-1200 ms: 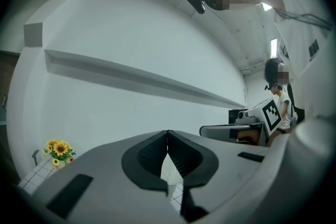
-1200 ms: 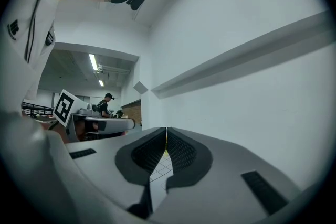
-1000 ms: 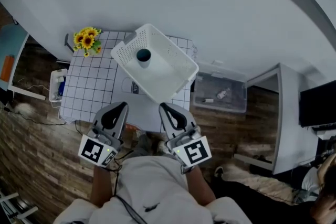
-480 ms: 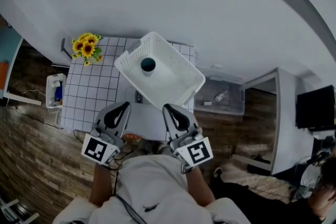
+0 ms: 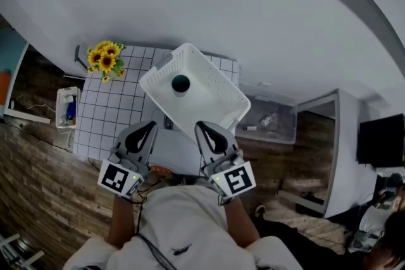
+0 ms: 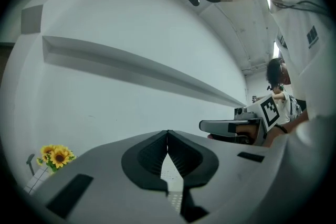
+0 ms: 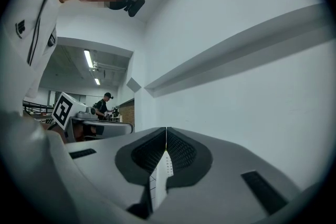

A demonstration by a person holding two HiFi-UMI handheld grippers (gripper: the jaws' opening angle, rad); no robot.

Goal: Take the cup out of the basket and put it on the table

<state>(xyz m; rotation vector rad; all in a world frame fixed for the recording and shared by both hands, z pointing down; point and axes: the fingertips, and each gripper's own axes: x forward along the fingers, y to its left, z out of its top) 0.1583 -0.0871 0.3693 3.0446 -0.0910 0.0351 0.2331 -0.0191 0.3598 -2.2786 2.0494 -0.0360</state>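
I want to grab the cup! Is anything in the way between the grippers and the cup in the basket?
Only the near wall of the basket. Its top is open, and nothing covers the cup.

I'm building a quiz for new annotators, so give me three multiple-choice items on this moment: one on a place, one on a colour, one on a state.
1. Where is the cup?
A. on the floor
B. in the basket
C. on a shelf

2. What colour is the basket?
A. white
B. red
C. green

3. How do the right gripper jaws stand?
A. wide apart
B. clamped on the cup
C. together, with nothing between them

Answers:
1 B: the head view shows the dark cup standing inside the basket.
2 A: the basket's perforated walls and floor are white.
3 C: the right gripper view shows the two pads meeting at the tips with nothing held.
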